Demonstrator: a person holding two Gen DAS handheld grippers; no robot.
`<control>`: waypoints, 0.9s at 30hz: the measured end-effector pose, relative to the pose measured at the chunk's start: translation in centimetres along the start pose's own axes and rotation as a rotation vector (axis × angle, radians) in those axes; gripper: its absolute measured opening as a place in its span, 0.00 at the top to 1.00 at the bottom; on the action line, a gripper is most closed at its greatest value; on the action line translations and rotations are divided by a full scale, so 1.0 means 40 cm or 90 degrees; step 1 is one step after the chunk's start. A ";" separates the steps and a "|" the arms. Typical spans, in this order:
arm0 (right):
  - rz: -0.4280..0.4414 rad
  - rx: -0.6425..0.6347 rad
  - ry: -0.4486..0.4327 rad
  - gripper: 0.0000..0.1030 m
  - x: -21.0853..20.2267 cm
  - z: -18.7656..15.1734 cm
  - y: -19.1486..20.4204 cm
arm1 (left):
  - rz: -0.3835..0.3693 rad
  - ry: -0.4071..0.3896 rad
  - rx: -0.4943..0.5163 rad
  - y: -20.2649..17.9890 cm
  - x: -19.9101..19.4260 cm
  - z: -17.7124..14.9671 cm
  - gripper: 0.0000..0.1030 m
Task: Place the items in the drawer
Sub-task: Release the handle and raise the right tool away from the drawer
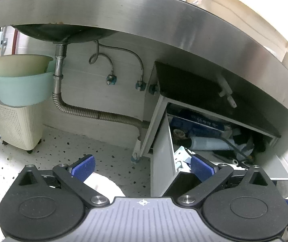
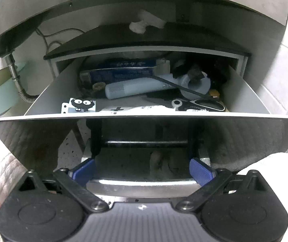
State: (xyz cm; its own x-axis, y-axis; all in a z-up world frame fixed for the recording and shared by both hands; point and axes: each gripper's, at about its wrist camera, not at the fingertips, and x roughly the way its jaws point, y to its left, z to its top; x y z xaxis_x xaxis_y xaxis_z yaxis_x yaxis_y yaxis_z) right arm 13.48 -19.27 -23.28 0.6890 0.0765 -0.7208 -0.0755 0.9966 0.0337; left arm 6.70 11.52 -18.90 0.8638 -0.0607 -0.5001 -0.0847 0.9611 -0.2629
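Note:
The white drawer (image 2: 139,118) stands pulled out under the steel counter, its shiny front panel (image 2: 244,141) facing my right gripper (image 2: 142,171). That gripper is open, with its blue pads (image 2: 84,170) on either side of the drawer's metal handle (image 2: 141,183). Inside lie a pale blue cylindrical device (image 2: 135,88), a dark blue box (image 2: 121,72), black-handled scissors (image 2: 206,103) and a card with a black cartoon figure (image 2: 81,104). In the left wrist view the drawer (image 1: 162,151) is at the right. My left gripper (image 1: 142,168) is open and holds nothing, its right finger close by the drawer's side wall.
The steel counter edge (image 1: 144,16) and sink bowl (image 1: 63,33) hang overhead. A drain pipe (image 1: 59,76) and corrugated hose (image 1: 95,114) run along the back wall. Stacked plastic basins (image 1: 21,82) sit on a cream basket (image 1: 17,125) at the left. The floor is speckled (image 1: 73,151).

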 end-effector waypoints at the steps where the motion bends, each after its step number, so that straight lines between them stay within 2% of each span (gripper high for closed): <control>1: 0.000 0.000 0.000 0.03 0.001 0.000 0.000 | 0.000 0.000 0.000 0.000 0.002 0.001 0.01; 12: 0.001 0.002 -0.007 0.03 -0.009 -0.009 -0.002 | -0.002 0.003 -0.005 -0.001 0.001 -0.006 0.01; 16: 0.014 0.026 -0.020 0.03 -0.036 -0.006 -0.013 | -0.002 0.005 -0.005 0.000 -0.001 -0.008 0.01; 22: 0.052 0.056 -0.104 0.02 -0.134 -0.003 -0.057 | -0.002 0.005 0.002 -0.007 -0.003 -0.009 0.01; 27: 0.046 0.015 -0.203 0.00 -0.227 0.000 -0.103 | -0.001 0.004 0.011 -0.014 -0.004 -0.011 0.01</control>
State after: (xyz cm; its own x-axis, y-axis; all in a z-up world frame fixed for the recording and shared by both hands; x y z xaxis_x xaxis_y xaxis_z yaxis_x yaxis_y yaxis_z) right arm 7.53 -24.08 -16.89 0.8742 0.1487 -0.4623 -0.1175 0.9884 0.0958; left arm 6.40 10.88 -19.04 0.8605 -0.0647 -0.5053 -0.0744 0.9653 -0.2503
